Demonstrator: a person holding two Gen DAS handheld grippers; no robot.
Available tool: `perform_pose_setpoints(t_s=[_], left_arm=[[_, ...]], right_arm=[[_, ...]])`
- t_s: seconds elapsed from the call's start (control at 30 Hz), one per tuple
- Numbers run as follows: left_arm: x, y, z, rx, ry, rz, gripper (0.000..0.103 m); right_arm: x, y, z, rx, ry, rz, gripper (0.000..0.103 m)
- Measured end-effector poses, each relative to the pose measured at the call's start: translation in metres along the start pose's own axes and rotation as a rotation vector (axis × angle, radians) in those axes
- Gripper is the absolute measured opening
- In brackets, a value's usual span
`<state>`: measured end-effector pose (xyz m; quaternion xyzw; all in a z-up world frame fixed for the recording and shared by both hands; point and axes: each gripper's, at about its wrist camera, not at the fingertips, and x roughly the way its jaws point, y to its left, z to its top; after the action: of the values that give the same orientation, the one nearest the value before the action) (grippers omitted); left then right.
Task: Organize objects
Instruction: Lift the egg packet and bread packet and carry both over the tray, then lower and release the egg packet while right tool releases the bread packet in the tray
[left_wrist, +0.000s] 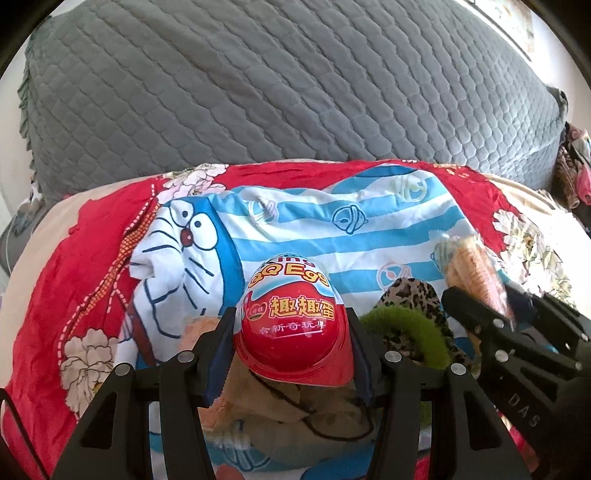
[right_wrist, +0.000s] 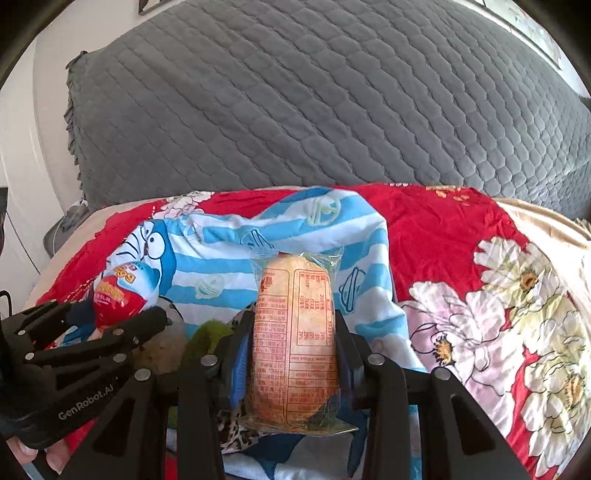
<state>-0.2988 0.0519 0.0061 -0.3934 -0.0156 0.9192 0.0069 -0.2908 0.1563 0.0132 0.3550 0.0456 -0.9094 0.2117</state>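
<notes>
Both grippers are carrying snacks over a cartoon sheet (left_wrist: 295, 218) on the bed.

The left gripper (left_wrist: 291, 325) is clamping a red egg (left_wrist: 293, 325), the right gripper (right_wrist: 293, 339) a wrapped cake (right_wrist: 293, 332); each is probably seeking a drop spot. Only the left view is showing a green toy (left_wrist: 406, 332) clearly.

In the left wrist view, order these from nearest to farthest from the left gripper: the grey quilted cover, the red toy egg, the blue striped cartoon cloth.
1. Red toy egg: clamped between the left gripper fingers.
2. Blue striped cartoon cloth: just beyond the egg, spread on the red flowered sheet.
3. Grey quilted cover: farthest, at the back.
</notes>
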Motion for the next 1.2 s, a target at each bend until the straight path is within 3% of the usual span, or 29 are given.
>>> perform_pose_setpoints(t_s=[0.4,0.7,0.77,0.93,1.2], left_arm=[[0.025,-0.004,-0.012,-0.008,0.042,0.024,0.057],[0.023,-0.002,-0.018,-0.013,0.042,0.014,0.057],[0.021,-0.001,-0.018,-0.018,0.042,0.009,0.062],[0.011,-0.002,-0.021,-0.013,0.035,-0.002,0.072],[0.002,0.004,-0.026,-0.024,0.029,-0.006,0.073]], right_arm=[[0.021,-0.002,-0.011,-0.021,0.054,-0.048,0.039],[0.022,0.000,-0.013,-0.028,0.055,-0.051,0.041],[0.021,0.000,-0.014,-0.030,0.057,-0.046,0.042],[0.011,0.002,-0.022,-0.053,0.057,-0.024,0.046],[0.005,0.002,-0.024,-0.046,0.065,-0.017,0.060]])
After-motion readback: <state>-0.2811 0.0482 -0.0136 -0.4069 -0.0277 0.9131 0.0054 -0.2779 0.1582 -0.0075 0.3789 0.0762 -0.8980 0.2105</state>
